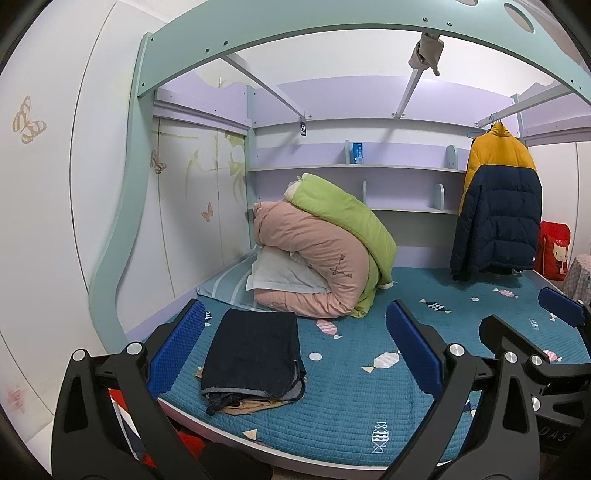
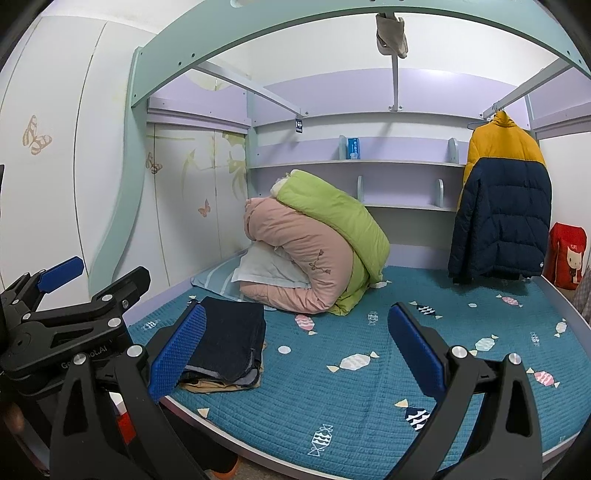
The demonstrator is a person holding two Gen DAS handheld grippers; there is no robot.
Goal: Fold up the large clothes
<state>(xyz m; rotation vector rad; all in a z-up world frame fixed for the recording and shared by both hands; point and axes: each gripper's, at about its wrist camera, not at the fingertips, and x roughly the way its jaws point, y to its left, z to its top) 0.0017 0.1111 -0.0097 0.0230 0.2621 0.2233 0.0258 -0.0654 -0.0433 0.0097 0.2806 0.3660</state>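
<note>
A folded dark denim garment lies on top of a folded tan one near the front left edge of the blue bed mat; it also shows in the right wrist view. A yellow and navy puffer jacket hangs on a rail at the back right, also in the right wrist view. My left gripper is open and empty, held above the bed's front edge. My right gripper is open and empty beside it, and shows at the right of the left wrist view.
Rolled pink and green quilts and a white pillow sit at the back left of the bed. A red bag stands at the far right. Shelves line the back wall. The bunk frame arches overhead.
</note>
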